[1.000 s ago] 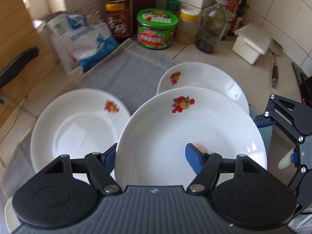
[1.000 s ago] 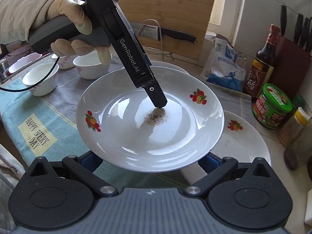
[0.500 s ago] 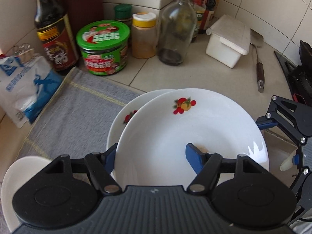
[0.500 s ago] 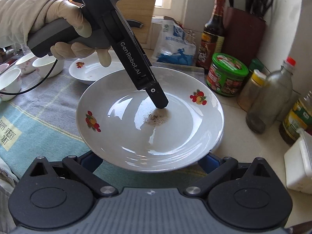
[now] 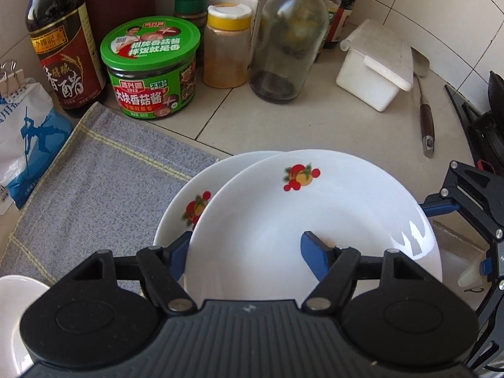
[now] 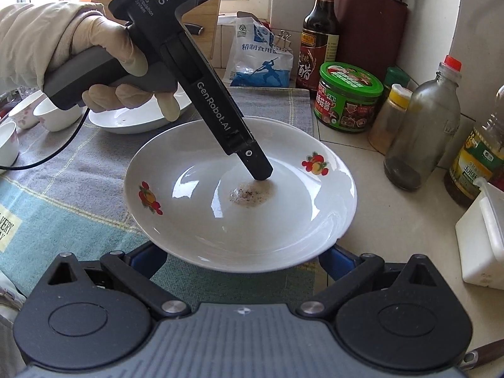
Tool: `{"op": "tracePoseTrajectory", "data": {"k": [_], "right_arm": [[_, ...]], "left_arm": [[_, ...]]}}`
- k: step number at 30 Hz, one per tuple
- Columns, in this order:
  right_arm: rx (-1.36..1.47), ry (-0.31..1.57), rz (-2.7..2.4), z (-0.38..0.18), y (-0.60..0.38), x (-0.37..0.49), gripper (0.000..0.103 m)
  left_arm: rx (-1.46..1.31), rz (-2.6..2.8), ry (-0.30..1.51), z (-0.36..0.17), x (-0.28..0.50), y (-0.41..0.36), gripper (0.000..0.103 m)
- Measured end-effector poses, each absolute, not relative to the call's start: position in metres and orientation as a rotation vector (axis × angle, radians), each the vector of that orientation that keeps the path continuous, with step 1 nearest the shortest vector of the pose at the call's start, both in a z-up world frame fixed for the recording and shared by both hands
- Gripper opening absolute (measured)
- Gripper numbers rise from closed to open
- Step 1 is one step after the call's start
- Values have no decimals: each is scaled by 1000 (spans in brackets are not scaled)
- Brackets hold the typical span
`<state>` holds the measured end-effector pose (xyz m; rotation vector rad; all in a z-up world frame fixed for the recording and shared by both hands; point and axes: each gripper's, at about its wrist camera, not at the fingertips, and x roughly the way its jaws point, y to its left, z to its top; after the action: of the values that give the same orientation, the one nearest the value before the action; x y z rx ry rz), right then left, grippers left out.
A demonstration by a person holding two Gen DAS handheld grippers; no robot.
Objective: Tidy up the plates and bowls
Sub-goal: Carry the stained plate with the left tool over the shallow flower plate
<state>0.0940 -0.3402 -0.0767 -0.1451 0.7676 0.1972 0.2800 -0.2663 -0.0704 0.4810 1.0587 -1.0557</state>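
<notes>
A white plate with fruit prints (image 5: 302, 220) carries a brown crumb smear (image 6: 250, 193) in its middle. My left gripper (image 5: 245, 249) is shut on its near rim, one blue finger (image 5: 315, 258) inside the plate and the other beneath it. In the right wrist view that inner finger (image 6: 255, 163) comes down beside the smear. The held plate hangs right over a second matching plate (image 5: 186, 211) at the cloth's edge; I cannot tell whether they touch. My right gripper (image 6: 242, 258) is open, its fingers spread wide under the held plate's rim.
Behind the plates stand a vinegar bottle (image 5: 63, 47), a green-lidded jar (image 5: 151, 72), a spice shaker (image 5: 225, 47), a glass bottle (image 5: 286, 37) and a white box (image 5: 375, 63). A knife (image 5: 426, 123) lies on the tiles. Another plate (image 6: 135, 119) and small bowls (image 6: 47, 113) sit on the cloth.
Both grippers have carried the held plate sideways toward the bottles, from above the cloth to over the second plate. The third plate has slid out of the left wrist view.
</notes>
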Motion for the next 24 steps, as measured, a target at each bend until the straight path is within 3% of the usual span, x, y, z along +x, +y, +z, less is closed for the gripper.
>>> {"op": "tracePoseTrajectory", "data": {"k": [24], "right_arm": [[-174,755,165,-72,-333,90,103]], "left_arm": [[508,-1027,1006,-63,277,-262,72]]}}
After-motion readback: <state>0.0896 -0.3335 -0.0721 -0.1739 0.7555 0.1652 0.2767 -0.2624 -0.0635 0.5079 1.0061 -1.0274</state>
